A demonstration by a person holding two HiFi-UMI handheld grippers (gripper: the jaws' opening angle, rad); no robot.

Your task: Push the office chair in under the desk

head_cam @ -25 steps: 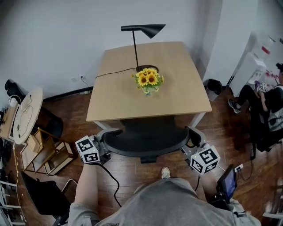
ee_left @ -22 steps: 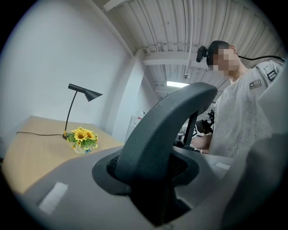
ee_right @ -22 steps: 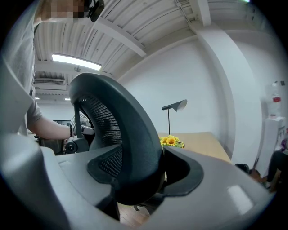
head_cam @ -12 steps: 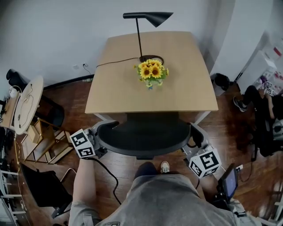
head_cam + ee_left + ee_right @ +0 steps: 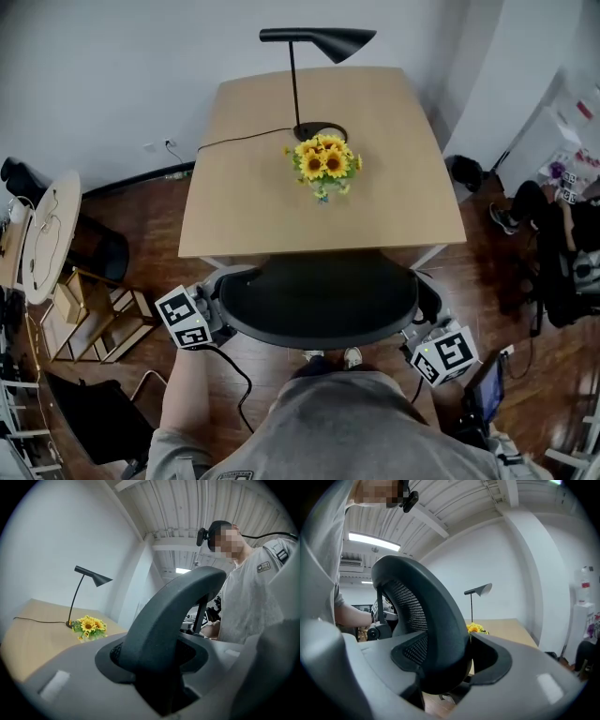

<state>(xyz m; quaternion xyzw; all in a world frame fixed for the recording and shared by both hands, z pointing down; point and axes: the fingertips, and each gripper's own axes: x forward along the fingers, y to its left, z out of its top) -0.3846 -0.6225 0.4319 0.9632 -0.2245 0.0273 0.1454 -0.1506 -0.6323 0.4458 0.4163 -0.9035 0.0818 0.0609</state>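
Note:
The black mesh-backed office chair (image 5: 319, 305) stands at the near edge of the wooden desk (image 5: 253, 216), its seat hidden under the desktop. My left gripper (image 5: 223, 307) grips the left edge of the backrest (image 5: 168, 606). The frame fills the notch between its jaws (image 5: 159, 667), which have just been opening slightly. My right gripper (image 5: 420, 326) holds the right edge of the backrest (image 5: 426, 620) between its jaws (image 5: 440, 672). Both point nearly level toward the desk.
A black desk lamp (image 5: 298, 84) and a bunch of sunflowers (image 5: 324, 167) stand on the desk. A round side table (image 5: 47, 239) and a wooden shelf (image 5: 94, 319) are at the left. A black bin (image 5: 464, 173) and a seated person (image 5: 562, 234) are at the right.
The chair back and both grippers have moved a little forward toward the desk. Both grippers stay on the backrest's edges.

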